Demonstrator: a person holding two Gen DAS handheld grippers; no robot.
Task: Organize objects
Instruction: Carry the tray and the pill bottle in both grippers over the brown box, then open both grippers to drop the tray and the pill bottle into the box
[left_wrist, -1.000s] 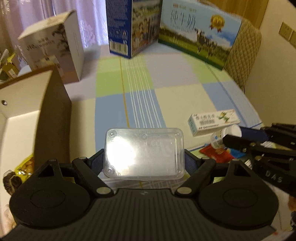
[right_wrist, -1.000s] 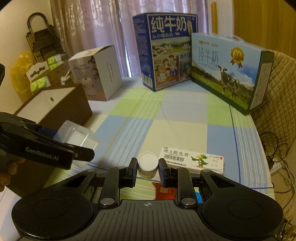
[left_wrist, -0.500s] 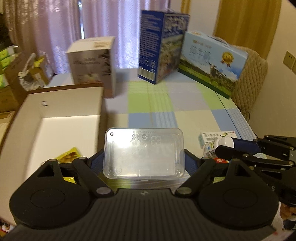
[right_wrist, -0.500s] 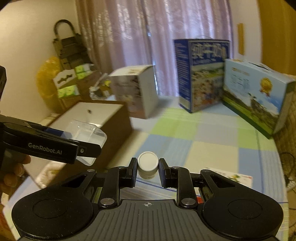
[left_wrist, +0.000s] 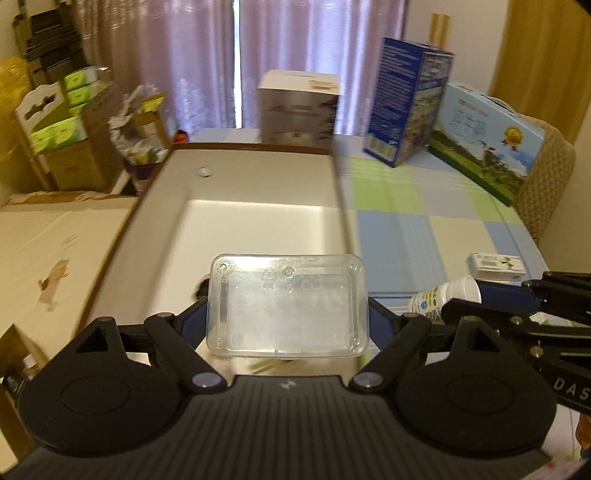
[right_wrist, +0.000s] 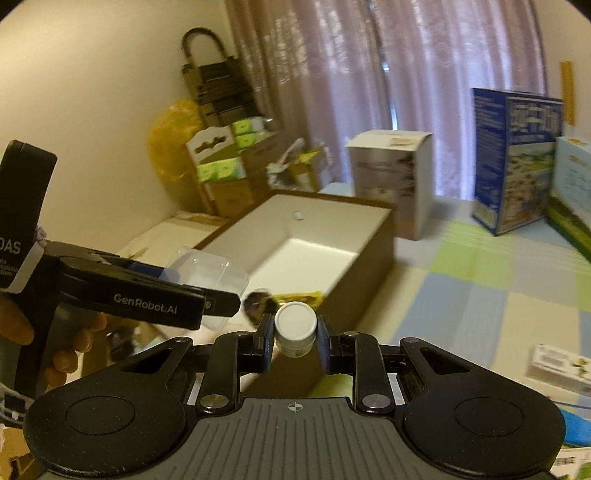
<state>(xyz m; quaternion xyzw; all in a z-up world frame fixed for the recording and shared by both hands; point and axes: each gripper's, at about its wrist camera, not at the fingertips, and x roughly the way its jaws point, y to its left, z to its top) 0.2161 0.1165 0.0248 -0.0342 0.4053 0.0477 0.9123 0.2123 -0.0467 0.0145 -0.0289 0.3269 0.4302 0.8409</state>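
Over brown box (left_wrist: 258, 206), clear case (left_wrist: 288, 306) sits clamped in left hand-held gripper (left_wrist: 288, 321)

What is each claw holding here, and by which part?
Left claw grips the clear plastic box across its two short ends. Right claw pinches the small white-capped bottle by its sides, just below the cap.
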